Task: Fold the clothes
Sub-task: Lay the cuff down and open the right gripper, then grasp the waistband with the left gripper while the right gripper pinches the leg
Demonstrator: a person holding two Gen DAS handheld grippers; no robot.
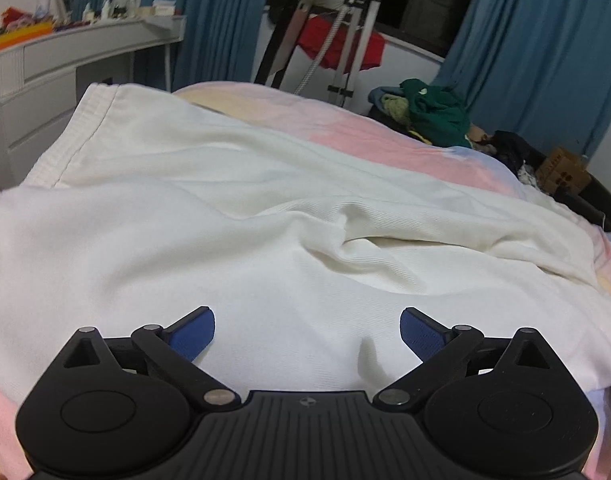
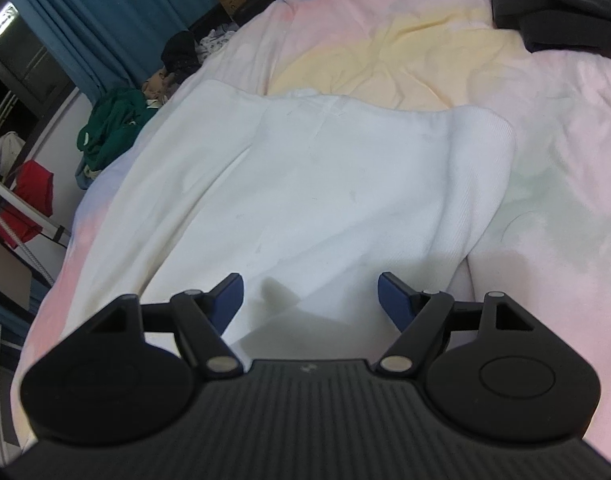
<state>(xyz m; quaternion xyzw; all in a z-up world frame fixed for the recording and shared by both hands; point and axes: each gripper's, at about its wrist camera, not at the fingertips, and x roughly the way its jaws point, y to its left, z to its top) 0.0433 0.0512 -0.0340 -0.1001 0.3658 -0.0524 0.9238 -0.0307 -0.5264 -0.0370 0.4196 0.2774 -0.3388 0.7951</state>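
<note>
A white garment [image 1: 209, 216] lies spread over the pastel bedspread [image 1: 345, 128], with a ribbed hem at the far left and a crease across its middle. My left gripper [image 1: 307, 332] hovers just above the near part of the cloth, jaws wide apart, blue pads bare. In the right wrist view the same white garment [image 2: 325, 176] lies folded over on the bedspread [image 2: 545, 200], its ribbed edge at the right. My right gripper [image 2: 310, 300] stands open over its near edge, with nothing pinched between the pads.
A pile of green clothes [image 1: 433, 112] sits at the bed's far side, by blue curtains [image 1: 545, 48]. A white dresser [image 1: 45, 64] stands at the left, a metal stand with a red cloth [image 1: 337, 44] behind the bed. A dark garment [image 2: 557, 0] lies at the upper right.
</note>
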